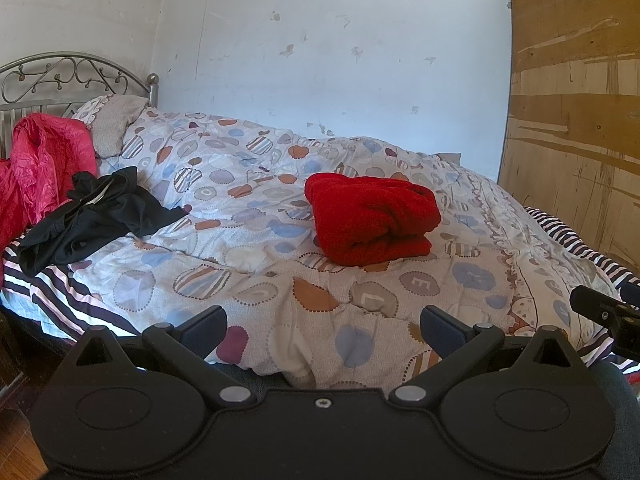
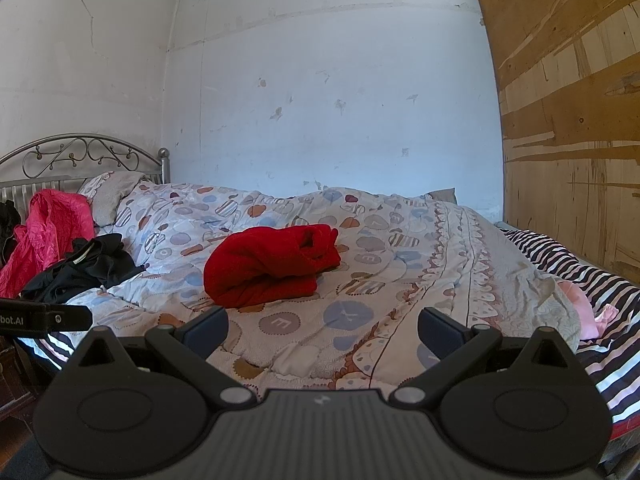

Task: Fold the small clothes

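Observation:
A red fleecy garment (image 1: 372, 218) (image 2: 272, 264) lies folded in a thick bundle in the middle of the patterned quilt (image 1: 248, 240) (image 2: 400, 280). A crumpled black garment (image 1: 96, 212) (image 2: 84, 268) lies near the bed's left side. My left gripper (image 1: 324, 330) stands open and empty above the near edge of the quilt, well short of the red bundle. In its own view my right gripper (image 2: 323, 328) is likewise open with nothing between its fingers. Part of the other tool shows at each view's edge.
A pink shiny jacket (image 1: 44, 164) (image 2: 48, 236) hangs at the metal headboard (image 1: 60, 76) (image 2: 80, 152). A pillow (image 1: 116, 124) lies behind it. A striped sheet (image 2: 592, 280) with a small pink cloth (image 2: 580, 316) shows at the right, next to a wooden board (image 1: 576, 120) against the wall.

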`<state>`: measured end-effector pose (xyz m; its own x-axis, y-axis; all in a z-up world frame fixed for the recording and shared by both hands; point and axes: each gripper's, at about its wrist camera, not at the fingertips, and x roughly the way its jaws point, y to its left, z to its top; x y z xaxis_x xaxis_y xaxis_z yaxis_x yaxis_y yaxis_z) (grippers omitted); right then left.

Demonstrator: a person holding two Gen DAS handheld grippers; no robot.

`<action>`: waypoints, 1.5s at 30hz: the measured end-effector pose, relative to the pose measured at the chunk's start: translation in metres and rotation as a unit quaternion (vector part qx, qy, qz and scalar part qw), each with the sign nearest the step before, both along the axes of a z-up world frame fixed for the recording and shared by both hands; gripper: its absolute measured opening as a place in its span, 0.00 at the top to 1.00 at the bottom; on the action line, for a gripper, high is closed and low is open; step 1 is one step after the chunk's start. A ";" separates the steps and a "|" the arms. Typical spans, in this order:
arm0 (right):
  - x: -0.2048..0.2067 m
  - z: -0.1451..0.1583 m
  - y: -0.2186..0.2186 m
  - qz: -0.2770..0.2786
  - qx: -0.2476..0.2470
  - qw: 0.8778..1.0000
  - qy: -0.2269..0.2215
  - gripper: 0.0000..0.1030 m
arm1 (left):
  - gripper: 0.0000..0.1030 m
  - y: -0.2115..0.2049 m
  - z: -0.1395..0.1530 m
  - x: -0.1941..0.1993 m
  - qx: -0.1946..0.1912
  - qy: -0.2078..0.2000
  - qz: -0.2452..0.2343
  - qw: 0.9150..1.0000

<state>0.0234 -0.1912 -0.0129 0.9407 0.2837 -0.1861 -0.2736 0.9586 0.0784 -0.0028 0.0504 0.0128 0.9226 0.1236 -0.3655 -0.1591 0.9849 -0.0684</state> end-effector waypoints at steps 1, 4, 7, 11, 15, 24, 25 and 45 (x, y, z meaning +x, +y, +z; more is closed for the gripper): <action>0.000 0.001 0.000 0.000 0.000 1.000 0.000 0.00 | 0.01 0.000 0.000 0.000 0.000 0.000 0.000 1.000; 0.000 0.001 0.000 0.000 0.000 1.000 0.000 0.00 | 0.01 0.000 0.000 0.000 0.000 0.000 0.000 1.000; 0.000 0.001 0.000 0.000 0.000 1.000 0.000 0.00 | 0.01 0.000 0.000 0.000 0.000 0.000 0.000 1.000; 0.000 0.001 0.000 0.000 0.000 1.000 0.000 0.00 | 0.01 0.000 0.000 0.000 0.000 0.000 0.000 1.000; 0.001 0.001 0.000 0.000 0.000 1.000 0.000 0.00 | 0.01 -0.001 -0.001 0.000 0.002 0.003 -0.005 1.000; 0.001 0.001 0.000 0.000 0.000 1.000 0.001 0.00 | 0.01 0.001 -0.009 0.004 -0.010 0.036 0.005 0.999; 0.001 0.000 0.000 0.001 -0.001 1.000 0.001 0.00 | 0.01 0.002 -0.010 0.004 -0.015 0.038 0.006 0.999; -0.002 -0.003 0.002 0.001 -0.001 1.000 0.002 0.00 | 0.01 0.003 -0.008 0.005 -0.014 0.041 0.006 0.999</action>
<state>0.0217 -0.1893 -0.0163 0.9394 0.2853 -0.1899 -0.2754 0.9582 0.0773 0.0023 0.0531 0.0043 0.8882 0.1231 -0.4426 -0.1769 0.9808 -0.0820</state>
